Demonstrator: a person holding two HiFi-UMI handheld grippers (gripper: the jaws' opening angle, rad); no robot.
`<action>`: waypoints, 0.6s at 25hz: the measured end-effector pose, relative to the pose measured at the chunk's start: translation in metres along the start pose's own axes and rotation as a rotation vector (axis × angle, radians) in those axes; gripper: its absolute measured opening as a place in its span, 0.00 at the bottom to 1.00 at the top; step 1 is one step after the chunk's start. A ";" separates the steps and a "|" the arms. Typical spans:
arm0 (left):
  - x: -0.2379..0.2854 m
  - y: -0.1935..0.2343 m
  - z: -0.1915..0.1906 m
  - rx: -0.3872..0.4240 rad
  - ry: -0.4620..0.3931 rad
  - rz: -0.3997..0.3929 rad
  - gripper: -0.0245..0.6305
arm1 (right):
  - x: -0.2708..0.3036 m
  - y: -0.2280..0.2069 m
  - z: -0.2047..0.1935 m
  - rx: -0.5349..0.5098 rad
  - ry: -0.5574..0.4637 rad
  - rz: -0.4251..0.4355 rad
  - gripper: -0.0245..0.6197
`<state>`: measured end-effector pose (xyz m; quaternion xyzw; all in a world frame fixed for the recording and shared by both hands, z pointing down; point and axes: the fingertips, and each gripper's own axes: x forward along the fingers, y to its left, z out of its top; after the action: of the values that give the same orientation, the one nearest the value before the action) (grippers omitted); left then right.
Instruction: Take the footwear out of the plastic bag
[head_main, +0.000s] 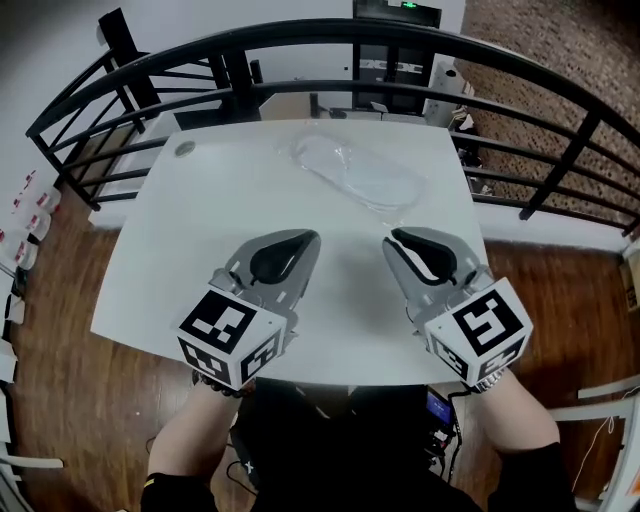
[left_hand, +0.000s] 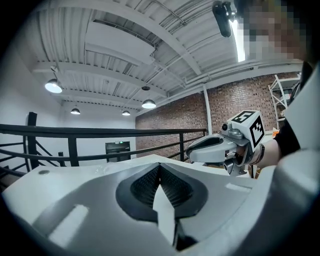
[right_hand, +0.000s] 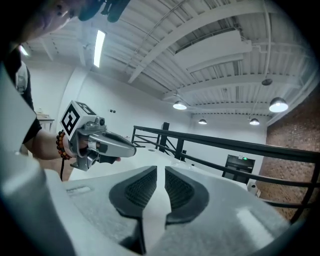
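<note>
A clear plastic bag (head_main: 355, 172) lies on the far middle of the white table (head_main: 190, 250), with something pale inside that I cannot make out in detail. Both grippers hover over the table's near half, well short of the bag, tips pointing toward it. My left gripper (head_main: 308, 238) is shut and empty; in its own view the pads (left_hand: 150, 182) meet at the tip. A narrow gap separates the pads (right_hand: 142, 187) of my right gripper (head_main: 398, 238), and nothing lies between them. Each gripper view shows the other gripper beside it, the right gripper (left_hand: 192, 148) and the left gripper (right_hand: 133, 148).
A black curved railing (head_main: 300, 40) runs round the table's far side and both flanks. A small round grey disc (head_main: 184, 149) sits at the table's far left corner. Wooden floor (head_main: 70, 330) surrounds the table, and white shelving (head_main: 25, 215) stands at the left edge.
</note>
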<state>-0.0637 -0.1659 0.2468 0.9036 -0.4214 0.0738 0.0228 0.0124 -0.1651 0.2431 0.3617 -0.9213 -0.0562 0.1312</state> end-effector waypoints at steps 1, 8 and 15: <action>0.008 0.011 0.003 0.004 0.002 0.002 0.06 | 0.009 -0.008 0.001 0.003 0.012 0.004 0.10; 0.051 0.051 0.013 -0.011 0.032 -0.025 0.06 | 0.059 -0.055 -0.003 0.043 0.015 0.006 0.16; 0.075 0.069 0.004 -0.040 0.052 -0.033 0.06 | 0.069 -0.075 -0.024 0.137 0.043 -0.011 0.19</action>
<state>-0.0685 -0.2675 0.2524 0.9075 -0.4073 0.0884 0.0531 0.0195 -0.2673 0.2655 0.3759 -0.9180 0.0139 0.1255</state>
